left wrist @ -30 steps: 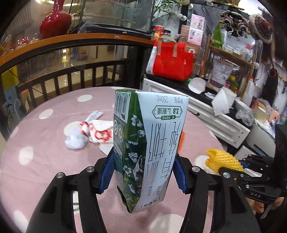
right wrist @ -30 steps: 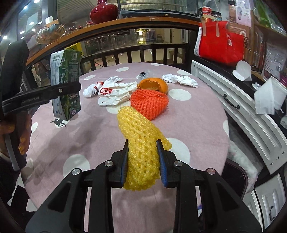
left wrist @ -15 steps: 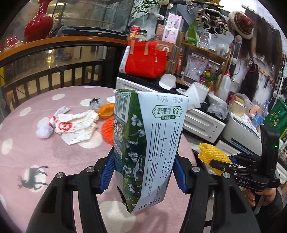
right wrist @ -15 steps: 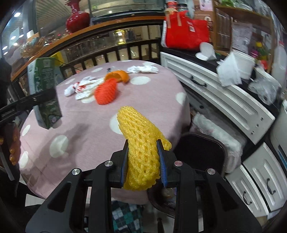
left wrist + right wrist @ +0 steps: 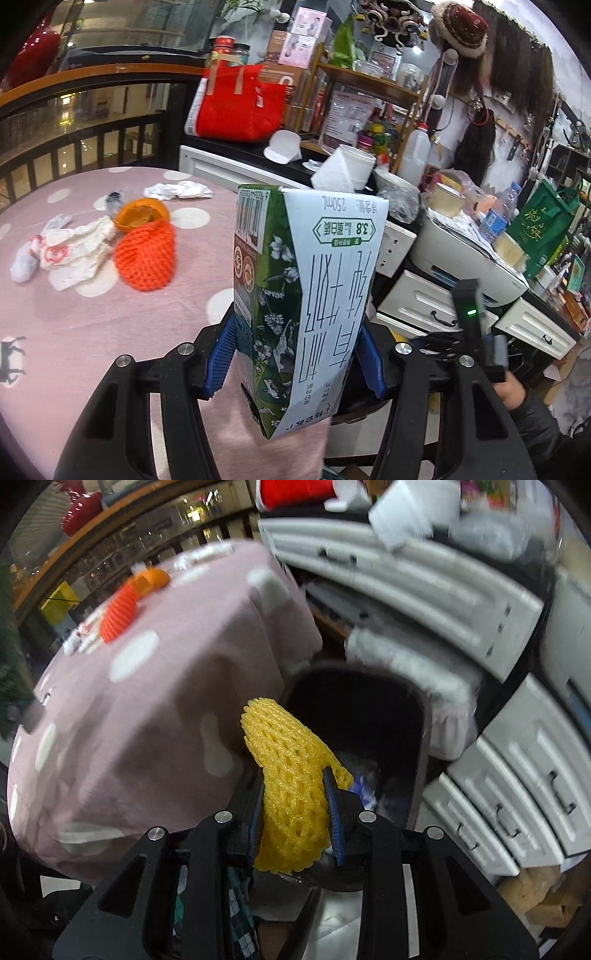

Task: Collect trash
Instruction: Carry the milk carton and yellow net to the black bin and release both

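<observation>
1. Both hands have swung off the tabletop toward its right edge since a second ago: the right wrist view, which then looked across the pink dotted table (image 5: pixel 155 709), now looks down past its draped rim into a dark bin (image 5: pixel 417 738) on the floor.
2. The right gripper (image 5: pixel 295 812) clamps its blue pads on a yellow foam net (image 5: pixel 291 775), which hangs over the bin's near rim; the bin mouth beyond it is open, with some scraps at the bottom.
3. The bin stands in a narrow gap between the tablecloth's hanging edge and the white drawer fronts (image 5: pixel 517 775).
4. The left gripper (image 5: pixel 293 363) grips a green and white milk carton (image 5: pixel 306 291) upside down, held above the table's right edge.
5. An orange foam net (image 5: pixel 146 258), an orange peel (image 5: pixel 140 214), crumpled white wrappers (image 5: pixel 74 251) and a tissue (image 5: pixel 177 190) lie on the far half of the table; the near half is bare cloth.
6. At the right of the left wrist view, a hand (image 5: pixel 511 391) holds the other tool low beside the drawers.
</observation>
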A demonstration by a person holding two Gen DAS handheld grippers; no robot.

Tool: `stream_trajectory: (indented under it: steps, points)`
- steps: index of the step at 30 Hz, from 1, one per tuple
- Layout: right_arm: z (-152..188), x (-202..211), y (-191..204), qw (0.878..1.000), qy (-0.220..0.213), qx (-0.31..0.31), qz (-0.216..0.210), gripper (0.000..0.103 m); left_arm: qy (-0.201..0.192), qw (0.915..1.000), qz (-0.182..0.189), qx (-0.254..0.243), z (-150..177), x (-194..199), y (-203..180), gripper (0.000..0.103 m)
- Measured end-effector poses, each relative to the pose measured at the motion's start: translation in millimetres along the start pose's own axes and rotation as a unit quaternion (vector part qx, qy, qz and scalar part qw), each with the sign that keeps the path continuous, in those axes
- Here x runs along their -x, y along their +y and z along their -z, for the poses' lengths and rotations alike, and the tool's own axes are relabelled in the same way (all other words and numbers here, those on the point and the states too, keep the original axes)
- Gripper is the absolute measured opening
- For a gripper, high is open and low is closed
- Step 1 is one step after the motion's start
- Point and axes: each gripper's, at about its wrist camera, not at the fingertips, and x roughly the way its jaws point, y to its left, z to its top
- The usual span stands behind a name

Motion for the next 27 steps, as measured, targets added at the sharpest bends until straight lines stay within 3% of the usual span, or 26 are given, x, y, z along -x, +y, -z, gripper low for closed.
stream_trajectory:
  steps: [14, 16, 20, 27]
  points:
    - [21.9, -82.9, -17.9, 0.995, 0.093, -0.018, -0.007, 0.030, 0.040, 0.9984, 0.037, -0.016, 5.1, -40.4, -41.0, 0.057]
    - [24.8, -92.7, -20.8, 0.994, 0.104, -0.027, -0.006, 0.035, 0.049, 0.9978, 0.041, -0.017, 5.0, -48.7, -45.4, 0.057]
    - [31.1, -101.2, -23.4, 0.993, 0.109, -0.038, -0.003, 0.064, 0.062, 0.9967, 0.046, -0.024, 7.1, -61.7, -55.2, 0.057]
    - [30.2, -74.3, -37.1, 0.995, 0.072, -0.066, -0.001, 0.067, 0.089, 0.9939, 0.048, -0.043, 17.1, -86.2, -75.2, 0.057]
